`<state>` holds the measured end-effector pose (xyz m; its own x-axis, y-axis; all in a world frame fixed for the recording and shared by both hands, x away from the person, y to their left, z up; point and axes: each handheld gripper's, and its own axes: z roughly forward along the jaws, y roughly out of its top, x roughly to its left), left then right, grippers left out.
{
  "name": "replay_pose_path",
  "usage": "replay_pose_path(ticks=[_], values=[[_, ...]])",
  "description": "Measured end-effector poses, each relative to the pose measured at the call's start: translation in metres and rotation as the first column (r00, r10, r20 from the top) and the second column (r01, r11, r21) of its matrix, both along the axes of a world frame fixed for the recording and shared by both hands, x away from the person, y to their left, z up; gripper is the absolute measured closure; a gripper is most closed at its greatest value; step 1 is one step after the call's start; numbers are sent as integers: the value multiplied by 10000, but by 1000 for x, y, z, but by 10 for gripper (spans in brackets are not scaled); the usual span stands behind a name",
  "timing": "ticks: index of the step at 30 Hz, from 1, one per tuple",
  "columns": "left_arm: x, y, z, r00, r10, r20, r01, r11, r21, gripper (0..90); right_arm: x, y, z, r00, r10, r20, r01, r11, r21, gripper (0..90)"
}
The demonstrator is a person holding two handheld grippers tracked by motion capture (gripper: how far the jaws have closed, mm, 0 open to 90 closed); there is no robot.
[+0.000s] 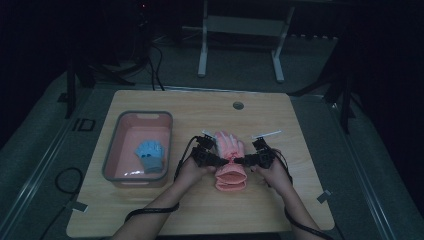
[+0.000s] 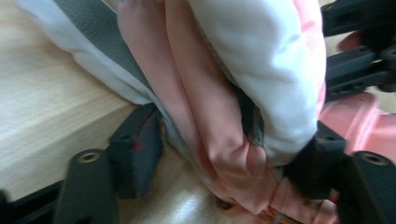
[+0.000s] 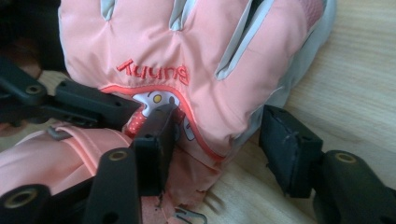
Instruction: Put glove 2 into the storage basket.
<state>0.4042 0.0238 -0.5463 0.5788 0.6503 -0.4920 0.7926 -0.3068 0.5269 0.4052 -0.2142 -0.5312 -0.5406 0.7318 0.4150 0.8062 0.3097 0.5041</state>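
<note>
1. The wooden desk (image 1: 150, 215) carries everything; a round hole (image 1: 238, 105) sits near the middle of its far edge.
2. A pink bin (image 1: 112, 150) with a grey rim stands toward the desk's left edge, with a blue glove (image 1: 149, 154) lying inside it.
3. A pink glove (image 1: 229, 155) lies flat near the middle of the desk, fingers toward the far edge, cuff toward the near edge. The right gripper view shows red stitched lettering and a cartoon face on its back.
4. The left tool (image 2: 224, 163) meets the glove's wrist from the left. Its jaws stand apart with the glove's edge between them: one pad (image 2: 137, 154) rests on the desk just clear of the fabric, the other presses against bunched pink cloth.
5. The right tool (image 3: 219, 149) meets the wrist from the right. Its jaws are open, one pad on top of the glove, the other (image 3: 287, 149) beside the glove's edge on the desk, not touching it.
6. The two tools' tips nearly meet over the glove's wrist.
</note>
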Motion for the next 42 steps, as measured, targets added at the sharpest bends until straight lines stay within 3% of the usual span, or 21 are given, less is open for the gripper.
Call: replay_pose_path(ticks=[3, 10, 18, 25, 42], values=[[2, 3, -2, 9995, -116, -289, 104, 9991, -417, 435, 1, 3, 0, 9997, 207, 87, -207, 9998, 26, 560], [1, 4, 5, 9989, -377, -273, 366, 9985, -400, 601, -7, 10, 7, 9963, 350, 790, -339, 9993, -153, 759], [-3, 7, 33, 9976, -695, 20, 695, 9975, -103, 630, -18, 12, 27, 9935, 147, 1126, -161, 9998, 119, 771], [-8, 21, 66, 9962, -706, 507, 711, 9974, -83, 633, -26, 25, 58, 9797, 200, 1995, -216, 9998, 57, 771], [-12, 60, 132, 9907, -644, 1202, 608, 9976, 334, 637, -27, 62, 116, 9598, 424, 2775, -564, 9975, 429, 771]])
